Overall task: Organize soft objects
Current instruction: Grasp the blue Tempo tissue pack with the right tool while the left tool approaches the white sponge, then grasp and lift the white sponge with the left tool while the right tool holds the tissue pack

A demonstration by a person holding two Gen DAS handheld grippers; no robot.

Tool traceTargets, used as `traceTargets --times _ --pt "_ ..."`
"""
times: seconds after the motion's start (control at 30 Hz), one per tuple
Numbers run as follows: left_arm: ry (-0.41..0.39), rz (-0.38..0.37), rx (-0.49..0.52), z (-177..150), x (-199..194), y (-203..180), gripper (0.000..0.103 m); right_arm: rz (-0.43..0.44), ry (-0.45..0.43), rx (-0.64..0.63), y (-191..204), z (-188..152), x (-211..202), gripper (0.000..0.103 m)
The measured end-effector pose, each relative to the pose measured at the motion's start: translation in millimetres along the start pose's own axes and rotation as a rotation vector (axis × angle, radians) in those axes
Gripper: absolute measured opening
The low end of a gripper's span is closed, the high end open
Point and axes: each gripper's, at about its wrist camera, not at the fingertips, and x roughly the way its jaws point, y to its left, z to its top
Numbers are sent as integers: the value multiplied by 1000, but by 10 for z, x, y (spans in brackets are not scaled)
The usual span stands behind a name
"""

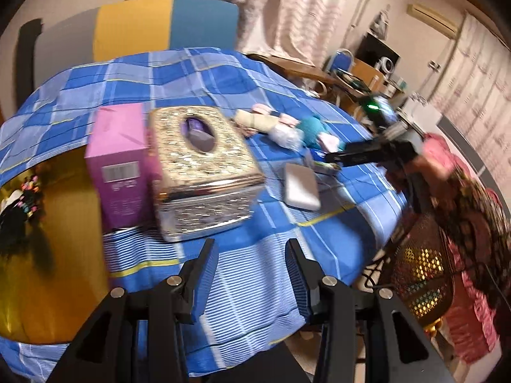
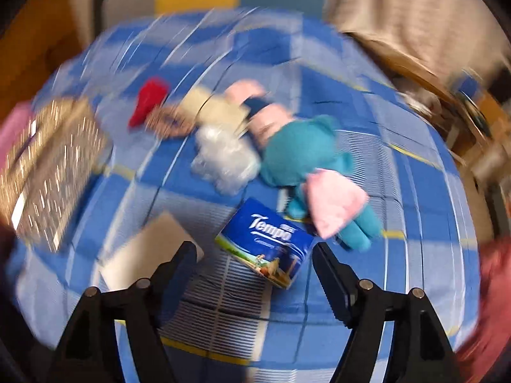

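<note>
- Reaching seems to be the step in hand: neither gripper holds anything, and the soft things lie loose on the blue checked cloth (image 1: 198, 73).
- Left gripper (image 1: 252, 274) hangs over bare cloth with its jaws parted and empty; the silver tissue box (image 1: 204, 172) and the pink carton (image 1: 119, 166) stand just beyond its left finger, apart from both pads.
- Further right in that view, a flat white pad (image 1: 301, 188) lies on the cloth, then the heap of soft toys, with the right gripper (image 1: 332, 157) above them.
- Right gripper (image 2: 255, 268) has its jaws spread wide and released, nothing pressed between them.
- Tempo tissue pack (image 2: 268, 242) lies just ahead, between the two fingers but touching neither; I judge it the likely target.
- Next move, probably: descend squarely over the pack, then close.
- Teal plush (image 2: 306, 159) lies beyond the pack, to the right.
</note>
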Motion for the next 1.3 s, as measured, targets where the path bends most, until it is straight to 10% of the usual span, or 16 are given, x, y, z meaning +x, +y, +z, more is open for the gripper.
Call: traceTargets --times 0.53,0.83,1.3 --pt "65 3 71 134 321 -251 44 35 81 -43 -129 -75 339 70" --pt "155 -17 132 341 796 -755 44 40 36 586 -536 -654 -108 66" --pt "256 69 202 663 1719 -1183 44 32 93 396 -447 -939 -67 70"
